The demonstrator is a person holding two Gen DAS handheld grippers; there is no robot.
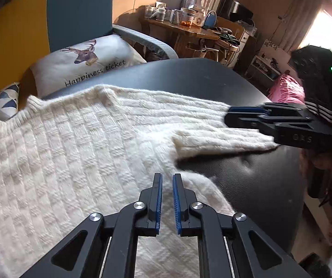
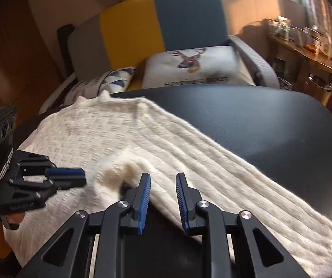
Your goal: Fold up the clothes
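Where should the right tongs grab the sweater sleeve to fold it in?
Probably the sleeve near its cuff end, coming in low from the right edge: it lies flat and outstretched across the dark table, with that edge free.

Bare black table lies open right of the sweater; a sofa with 2 cushions blocks the far edge.

A dark table carries a cream knitted sweater spread across it
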